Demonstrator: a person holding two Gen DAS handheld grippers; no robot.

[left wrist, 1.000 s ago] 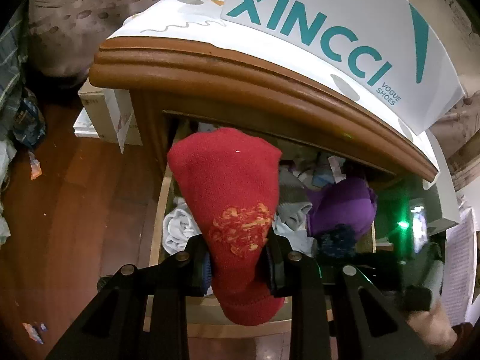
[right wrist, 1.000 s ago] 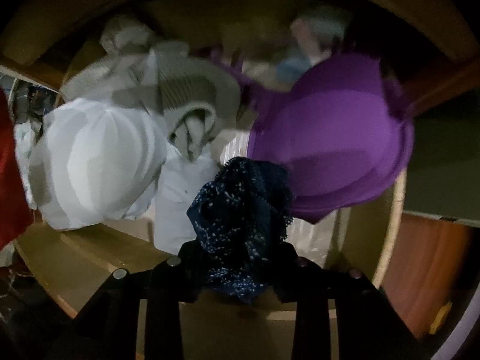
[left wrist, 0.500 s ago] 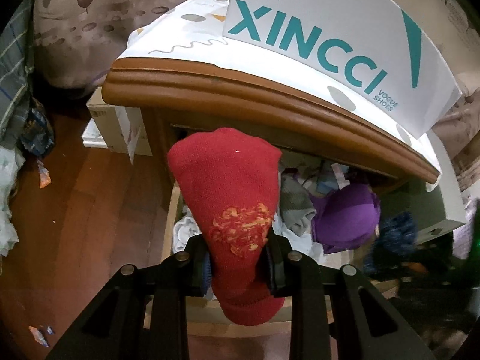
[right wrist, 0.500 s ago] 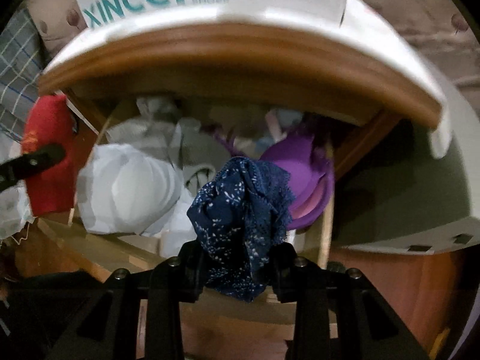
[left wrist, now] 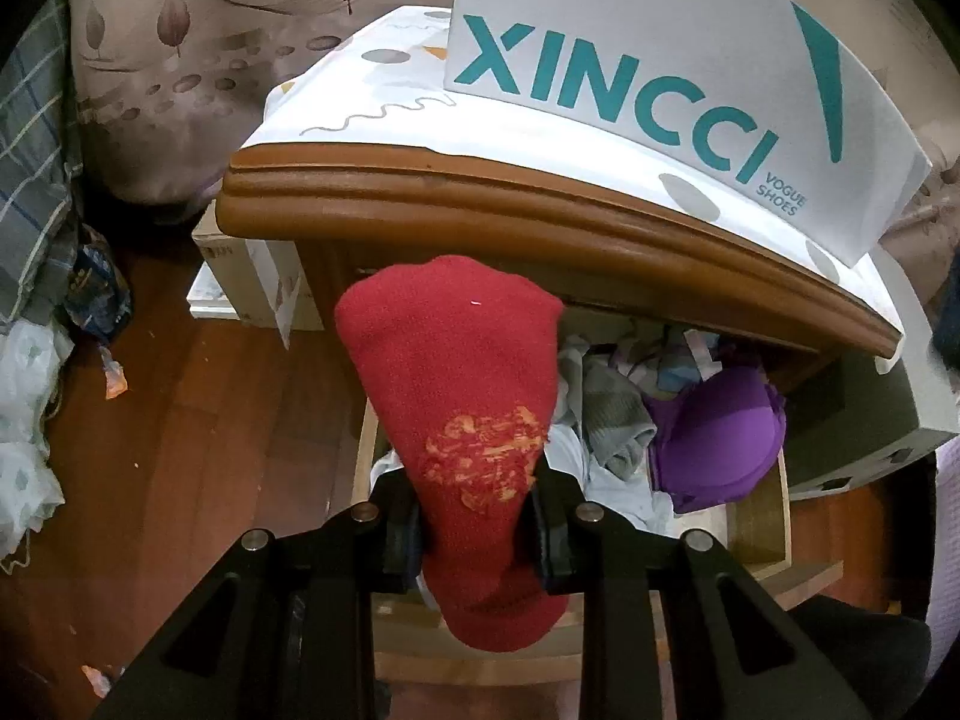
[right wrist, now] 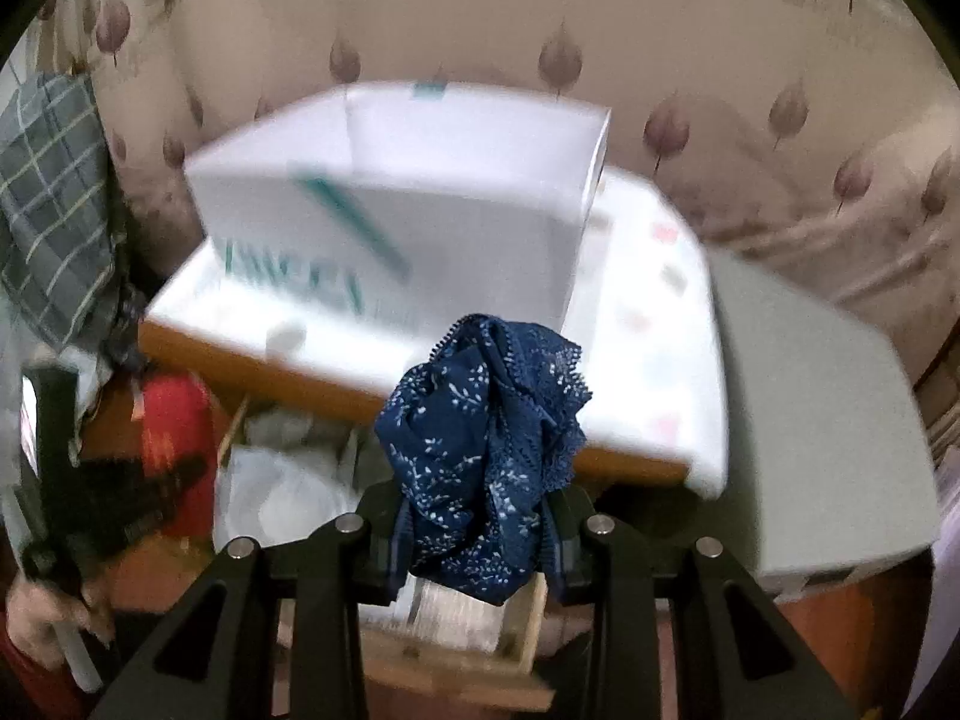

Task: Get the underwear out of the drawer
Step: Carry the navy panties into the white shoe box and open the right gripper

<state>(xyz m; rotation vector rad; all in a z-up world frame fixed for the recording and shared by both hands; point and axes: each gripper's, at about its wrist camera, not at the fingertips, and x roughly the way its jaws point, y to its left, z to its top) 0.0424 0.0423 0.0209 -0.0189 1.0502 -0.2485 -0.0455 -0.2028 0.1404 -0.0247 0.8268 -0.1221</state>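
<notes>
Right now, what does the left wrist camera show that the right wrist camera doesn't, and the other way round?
Left wrist only: the purple padded bra lying in the open wooden drawer, and the left tongs shut on a red fuzzy sock.
Right wrist only: the right tongs shut on navy lace floral underwear, held above the drawer.
Both: the white shoe box with teal lettering on the nightstand, and the sock.
</notes>
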